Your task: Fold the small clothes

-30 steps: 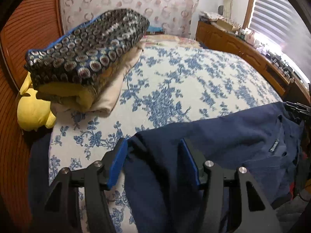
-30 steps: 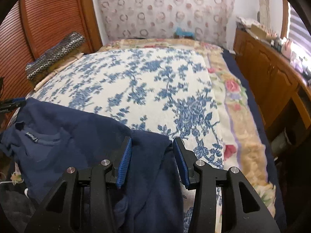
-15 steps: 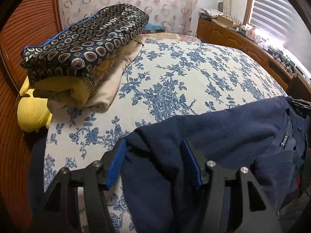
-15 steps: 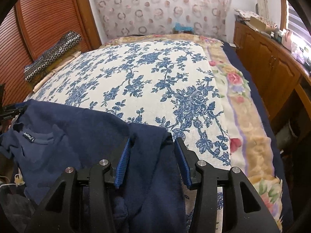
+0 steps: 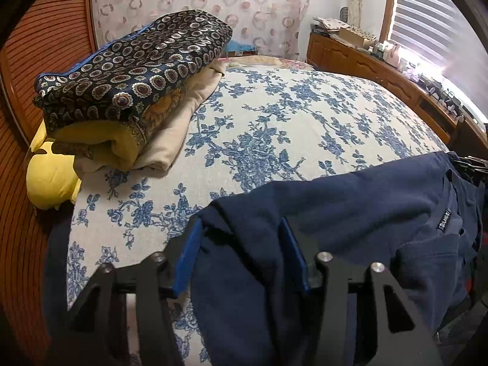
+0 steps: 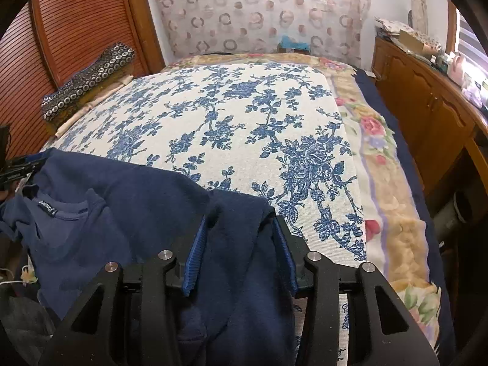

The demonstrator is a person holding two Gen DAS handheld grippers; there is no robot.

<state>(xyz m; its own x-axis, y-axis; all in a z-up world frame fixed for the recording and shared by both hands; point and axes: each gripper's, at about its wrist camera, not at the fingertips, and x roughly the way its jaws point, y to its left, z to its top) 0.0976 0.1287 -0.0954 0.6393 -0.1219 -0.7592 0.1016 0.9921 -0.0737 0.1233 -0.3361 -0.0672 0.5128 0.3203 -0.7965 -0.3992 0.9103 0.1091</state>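
A navy sweatshirt hangs stretched between the two tongs along the near edge of the bed, its long axis running side to side across the bottom of both views. In the left wrist view the left tongs sit at lower centre, their blue-padded fingers clenched on a bunched shoulder of the garment, with the cloth running off toward the right edge of the frame; the neckline with its small label lies at the right and opens toward the lower right. In the right wrist view the right tongs at lower centre likewise grip a gathered fold of the navy sweatshirt, and here the fabric runs off to the left, the collar label showing at the left edge. The upper hem edge rests on the blue floral bedspread, while the lower part drapes down out of frame at the bottom. A stack of folded blankets with a dark patterned one on top lies in the upper left of the left view, and a yellow plush toy sits just below it. A wooden cabinet lines the right side.
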